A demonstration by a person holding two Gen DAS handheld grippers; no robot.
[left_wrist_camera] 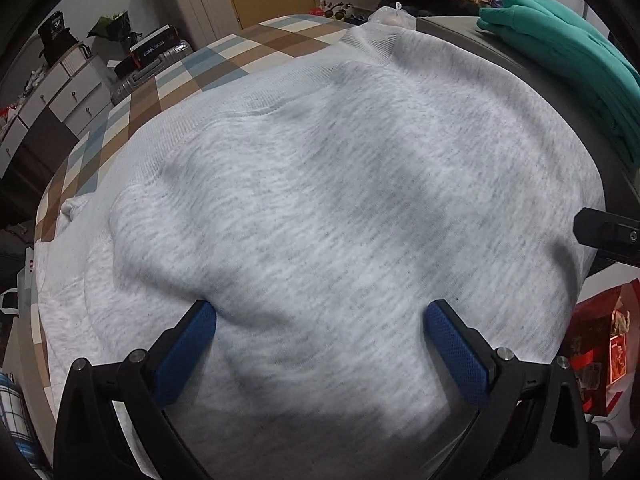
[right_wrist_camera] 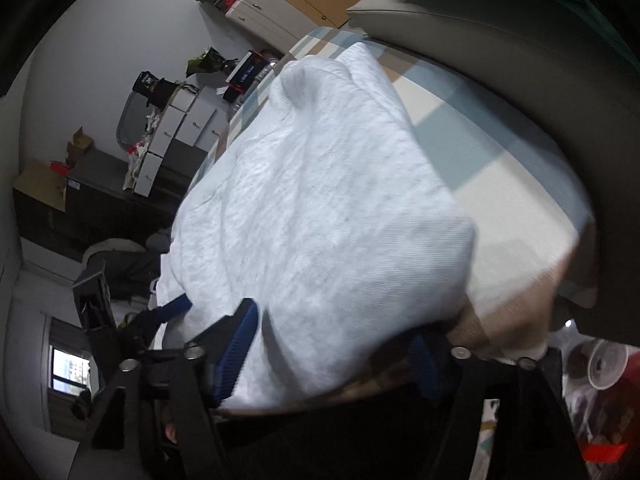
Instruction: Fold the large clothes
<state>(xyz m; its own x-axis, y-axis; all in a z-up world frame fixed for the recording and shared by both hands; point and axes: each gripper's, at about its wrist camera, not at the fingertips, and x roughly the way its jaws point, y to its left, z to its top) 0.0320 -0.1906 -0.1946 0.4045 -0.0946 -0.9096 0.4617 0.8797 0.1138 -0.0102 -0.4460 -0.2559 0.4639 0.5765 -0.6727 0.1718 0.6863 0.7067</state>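
Note:
A large light grey sweatshirt (left_wrist_camera: 320, 184) lies folded on a bed with a checked brown, blue and cream cover (left_wrist_camera: 192, 68). My left gripper (left_wrist_camera: 320, 320) is open, its blue pads spread wide just above the sweatshirt's near part. In the right wrist view the same sweatshirt (right_wrist_camera: 320, 208) lies on the checked cover (right_wrist_camera: 500, 176). My right gripper (right_wrist_camera: 340, 340) is open at the near edge of the sweatshirt, and cloth hangs over its right finger. The left gripper's blue finger (right_wrist_camera: 172, 308) shows at the left of that view.
A stack of folded teal clothes (left_wrist_camera: 560, 48) lies on a grey surface (left_wrist_camera: 460, 28) at the far right. White drawers (left_wrist_camera: 60, 92) and a suitcase stand to the left of the bed. A red box (left_wrist_camera: 600, 344) sits at the right.

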